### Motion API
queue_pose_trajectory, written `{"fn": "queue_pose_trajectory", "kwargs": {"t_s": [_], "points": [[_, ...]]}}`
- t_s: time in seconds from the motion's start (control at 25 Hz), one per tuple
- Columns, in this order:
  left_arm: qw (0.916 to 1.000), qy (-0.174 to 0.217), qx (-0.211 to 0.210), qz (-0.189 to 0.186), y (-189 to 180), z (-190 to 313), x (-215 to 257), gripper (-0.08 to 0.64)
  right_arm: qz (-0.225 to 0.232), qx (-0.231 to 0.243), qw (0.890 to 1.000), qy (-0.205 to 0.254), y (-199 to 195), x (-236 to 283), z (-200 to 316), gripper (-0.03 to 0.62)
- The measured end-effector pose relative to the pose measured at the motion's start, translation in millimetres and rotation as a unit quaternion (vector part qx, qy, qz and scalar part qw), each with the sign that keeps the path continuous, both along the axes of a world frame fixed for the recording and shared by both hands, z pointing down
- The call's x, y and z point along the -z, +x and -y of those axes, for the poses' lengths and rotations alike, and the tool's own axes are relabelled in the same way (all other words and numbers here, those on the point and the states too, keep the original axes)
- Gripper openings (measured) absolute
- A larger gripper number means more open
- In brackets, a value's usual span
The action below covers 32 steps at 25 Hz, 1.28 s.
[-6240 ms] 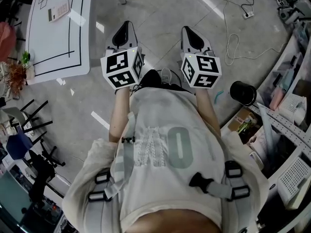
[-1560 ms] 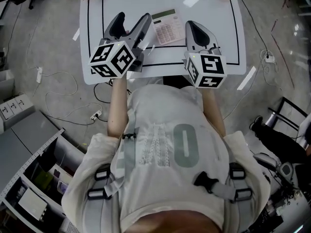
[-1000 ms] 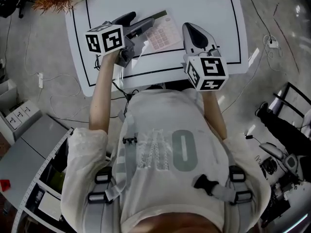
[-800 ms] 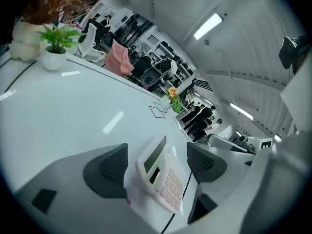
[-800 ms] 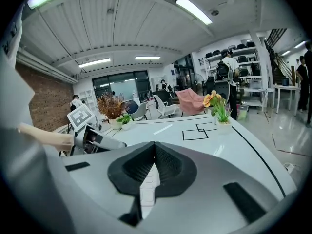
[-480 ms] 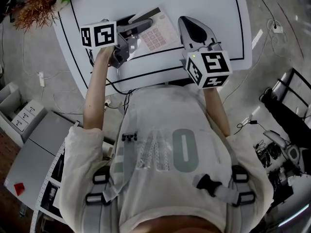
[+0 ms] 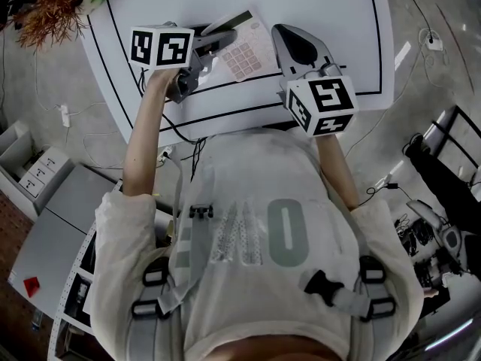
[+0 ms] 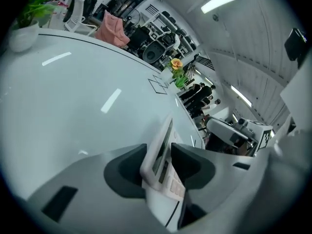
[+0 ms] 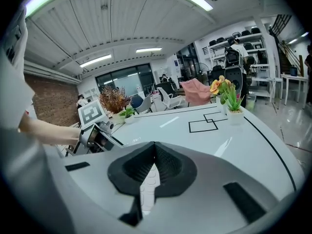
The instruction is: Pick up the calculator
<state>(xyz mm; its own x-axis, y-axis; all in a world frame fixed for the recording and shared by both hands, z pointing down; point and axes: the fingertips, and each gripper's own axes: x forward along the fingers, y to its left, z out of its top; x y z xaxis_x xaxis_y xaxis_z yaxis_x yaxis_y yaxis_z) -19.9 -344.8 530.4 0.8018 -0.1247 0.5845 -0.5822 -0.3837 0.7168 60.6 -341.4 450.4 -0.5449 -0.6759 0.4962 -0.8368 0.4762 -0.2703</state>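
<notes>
The calculator (image 7: 246, 49) lies on the white table (image 7: 323, 2), inside its black outline. My left gripper (image 7: 223, 37) reaches in from the left, and its jaws are closing with the calculator's display end (image 8: 163, 152) standing edge-on between the dark pads, which touch it on both sides. My right gripper (image 7: 284, 34) hovers just right of the calculator, shut and empty. In the right gripper view the shut jaws (image 9: 155, 152) meet, some calculator keys (image 9: 146, 189) show below them, and the left gripper (image 9: 95, 133) is seen at the left.
A dried plant and a green plant (image 7: 52, 2) stand at the table's far left corner. A flower pot (image 9: 225, 94) stands by small black squares at the far side. The table's near edge (image 7: 248, 122) is close to the person's body; cables lie on the floor.
My left gripper sank to the calculator's left end and its jaws came in from wide apart onto it. The right gripper dropped slightly beside the calculator.
</notes>
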Motion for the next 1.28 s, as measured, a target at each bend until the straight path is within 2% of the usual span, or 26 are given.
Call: {"fn": "queue_pose_trajectory", "kwargs": {"t_s": [0.64, 0.88, 1.08, 1.28], "points": [[0.9983, -0.046, -0.021, -0.031, 3.5, -2.3, -1.7, 0.133, 0.001, -0.005, 1.000, -0.009, 1.0, -9.7, 1.1, 0.008], [0.9913, -0.091, 0.021, -0.093, 23.0, -12.8, 6.2, 0.098, 0.005, -0.009, 1.000, -0.005, 9.2, -4.1, 2.1, 0.008], [0.9875, -0.101, 0.052, -0.109, 24.0, -13.8, 1.0, 0.092, 0.005, -0.009, 1.000, 0.001, 4.0, -4.8, 5.1, 0.008], [0.9885, -0.094, 0.053, -0.106, 22.7, -14.1, -1.3, 0.091, 0.005, -0.013, 1.000, 0.007, -0.2, -2.4, 3.7, 0.008]]}}
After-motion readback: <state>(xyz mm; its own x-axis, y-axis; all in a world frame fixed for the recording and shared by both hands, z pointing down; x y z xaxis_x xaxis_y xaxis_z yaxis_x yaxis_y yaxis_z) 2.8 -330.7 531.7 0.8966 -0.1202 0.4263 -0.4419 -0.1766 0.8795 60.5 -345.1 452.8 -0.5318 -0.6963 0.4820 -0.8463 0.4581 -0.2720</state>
